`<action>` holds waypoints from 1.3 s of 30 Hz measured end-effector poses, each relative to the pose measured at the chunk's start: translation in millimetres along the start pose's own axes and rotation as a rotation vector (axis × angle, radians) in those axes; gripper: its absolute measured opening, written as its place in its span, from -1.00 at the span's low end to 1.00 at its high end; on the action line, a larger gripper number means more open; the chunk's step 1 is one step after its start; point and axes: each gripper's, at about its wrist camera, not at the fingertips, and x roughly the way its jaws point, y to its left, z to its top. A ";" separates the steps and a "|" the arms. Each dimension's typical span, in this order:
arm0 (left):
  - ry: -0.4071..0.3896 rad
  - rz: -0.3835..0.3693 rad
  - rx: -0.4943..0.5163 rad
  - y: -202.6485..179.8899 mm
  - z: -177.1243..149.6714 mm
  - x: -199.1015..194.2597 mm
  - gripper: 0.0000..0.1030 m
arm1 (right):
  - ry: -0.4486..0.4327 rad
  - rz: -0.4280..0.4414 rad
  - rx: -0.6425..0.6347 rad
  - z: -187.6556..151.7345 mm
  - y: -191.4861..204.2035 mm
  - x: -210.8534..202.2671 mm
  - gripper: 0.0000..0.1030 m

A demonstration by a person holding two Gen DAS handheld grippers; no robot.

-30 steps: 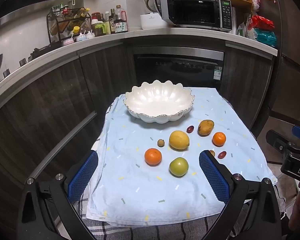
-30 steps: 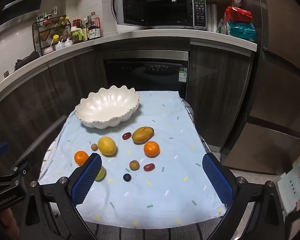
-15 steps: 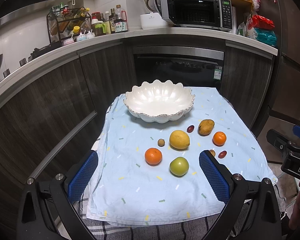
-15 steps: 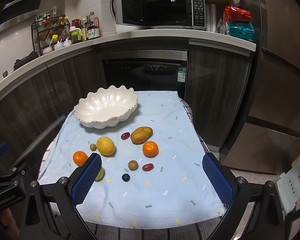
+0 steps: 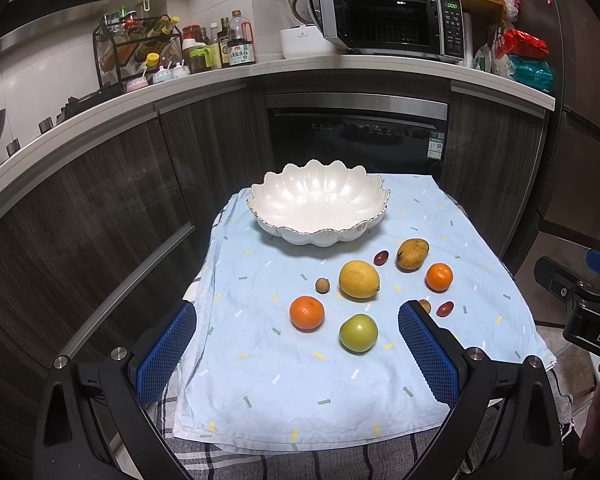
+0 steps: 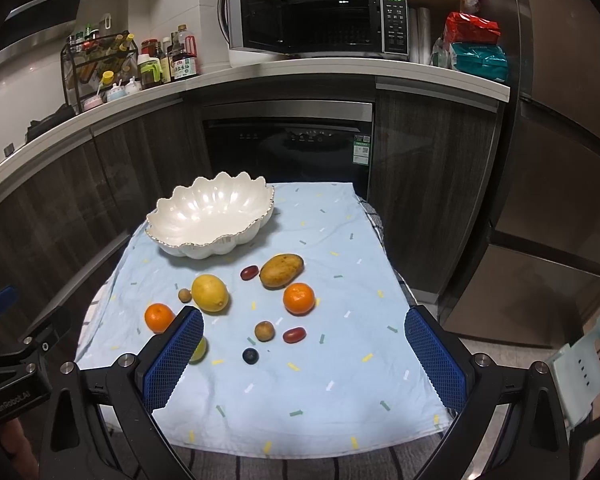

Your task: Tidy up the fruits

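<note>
A white scalloped bowl [image 5: 318, 208] [image 6: 210, 210] stands empty at the far side of a light blue cloth [image 5: 280, 380]. In front of it lie a lemon [image 5: 359, 279] [image 6: 209, 293], a mango [image 5: 412, 254] [image 6: 281, 270], two oranges [image 5: 307, 313] [image 5: 439, 277], a green fruit [image 5: 358, 332], two red grapes [image 6: 249, 272] [image 6: 294, 334], two small brown fruits [image 6: 264, 331] [image 6: 184, 295] and a blueberry [image 6: 250, 356]. My left gripper [image 5: 298, 354] is open and empty over the near cloth. My right gripper [image 6: 304, 358] is open and empty, held short of the fruits.
The table stands before dark cabinets and a built-in oven [image 5: 356, 136]. The counter above holds a microwave with its door open [image 6: 316, 24], a bottle rack [image 5: 136, 52] and bags [image 6: 474, 50]. A fridge [image 6: 572, 160] is to the right, a pale chair [image 6: 588, 376] at lower right.
Both grippers have drifted very slightly; the view has barely shifted. No fruit has moved and both stay open.
</note>
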 end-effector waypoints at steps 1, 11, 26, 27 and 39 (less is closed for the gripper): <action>0.000 0.001 0.000 -0.1 0.1 -0.1 1.00 | 0.000 0.000 0.000 -0.2 0.8 0.0 0.99; 0.001 0.001 0.002 0.2 -0.7 0.3 1.00 | -0.002 -0.004 0.001 0.0 1.1 -0.3 0.99; 0.004 -0.002 0.007 -0.7 -2.7 2.2 1.00 | 0.003 -0.006 0.011 -0.7 1.0 2.0 0.99; 0.005 -0.002 0.007 -0.4 -2.8 2.3 1.00 | 0.004 -0.006 0.011 -0.5 1.1 2.2 0.99; 0.010 -0.004 0.013 -1.8 -5.5 7.0 1.00 | 0.010 -0.006 0.014 -1.9 1.7 4.9 0.99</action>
